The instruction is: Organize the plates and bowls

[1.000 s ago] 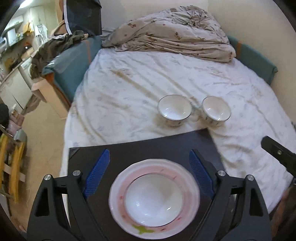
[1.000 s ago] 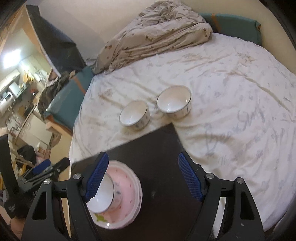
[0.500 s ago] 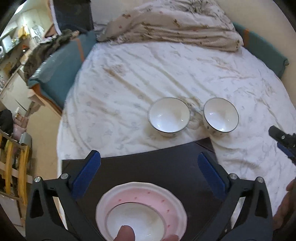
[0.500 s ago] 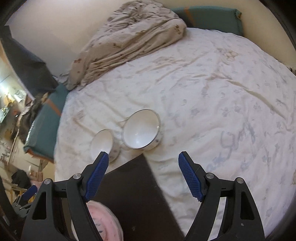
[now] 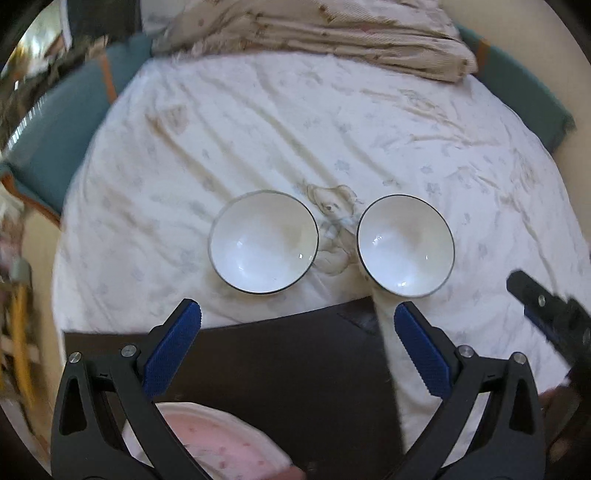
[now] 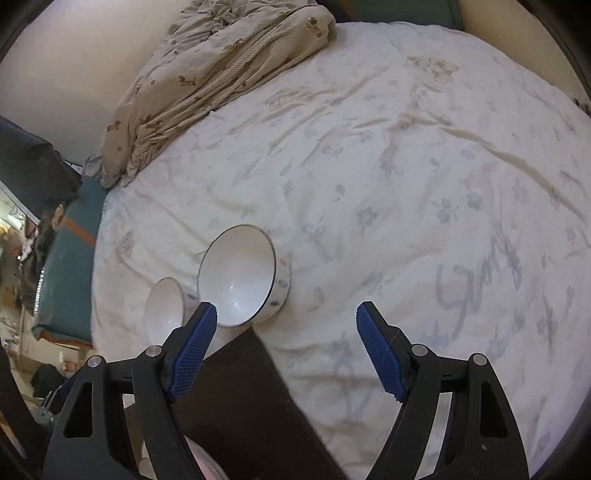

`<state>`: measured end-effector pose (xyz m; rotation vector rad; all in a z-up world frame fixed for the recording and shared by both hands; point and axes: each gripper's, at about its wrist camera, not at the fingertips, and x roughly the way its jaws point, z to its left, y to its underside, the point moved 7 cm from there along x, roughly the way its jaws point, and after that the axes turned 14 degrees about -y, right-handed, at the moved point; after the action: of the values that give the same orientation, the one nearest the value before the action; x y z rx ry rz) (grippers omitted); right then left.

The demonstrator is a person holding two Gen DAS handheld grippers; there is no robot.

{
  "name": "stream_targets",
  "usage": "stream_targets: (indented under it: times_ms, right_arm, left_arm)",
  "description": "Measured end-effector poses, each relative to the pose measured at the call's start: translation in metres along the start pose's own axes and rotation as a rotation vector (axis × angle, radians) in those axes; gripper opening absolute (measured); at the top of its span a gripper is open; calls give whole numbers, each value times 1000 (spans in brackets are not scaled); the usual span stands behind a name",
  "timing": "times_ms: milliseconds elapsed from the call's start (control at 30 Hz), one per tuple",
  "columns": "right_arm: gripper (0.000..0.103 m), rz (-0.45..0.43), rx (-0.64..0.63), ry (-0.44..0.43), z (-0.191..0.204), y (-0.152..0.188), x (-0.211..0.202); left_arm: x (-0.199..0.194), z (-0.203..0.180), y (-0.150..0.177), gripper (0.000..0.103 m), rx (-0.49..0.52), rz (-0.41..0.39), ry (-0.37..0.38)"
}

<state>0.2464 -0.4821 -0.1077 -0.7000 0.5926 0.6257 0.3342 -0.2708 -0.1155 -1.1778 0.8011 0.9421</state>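
Pink plate point(image 5: 218, 443) sits at the bottom edge of the left wrist view, on a dark board point(image 5: 288, 369) lying on the bed. Above it the left gripper point(image 5: 297, 332) stands spread wide with nothing between its blue pads. The right gripper point(image 6: 286, 332), low in its own view, has its jaws opening, also empty. Just past the board's far edge, two white bowls rest on the pale sheet point(image 5: 295, 129): the left bowl point(image 5: 264, 246) at centre, the right bowl point(image 5: 405, 245) beside it, apart. A rumpled beige blanket point(image 5: 332, 33) lies along the top. The step looks like reaching for a bowl; next, a gripper must straddle one rim and close.
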Motion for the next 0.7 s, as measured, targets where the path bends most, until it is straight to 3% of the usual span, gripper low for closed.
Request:
stream_targets:
  times_ms: [100, 267, 433, 533, 600, 700]
  right_arm:
    - [91, 1, -5, 8, -6, -7, 9]
    - [91, 28, 89, 5, -34, -13, 32]
    - [68, 78, 164, -54, -45, -14, 59]
    - [58, 114, 163, -77, -42, -12, 75]
    - [51, 145, 127, -62, -38, -6, 85]
    - [38, 183, 143, -78, -36, 0, 95]
  left_arm:
    - [17, -15, -7, 98, 0, 24, 22]
    - [41, -35, -17, 81, -4, 63, 69]
    - [60, -60, -20, 57, -22, 125, 200]
    - [67, -70, -19, 45, 2, 126, 188]
    - [74, -76, -16, 27, 6, 162, 200]
    - [83, -81, -12, 17, 1, 204, 201]
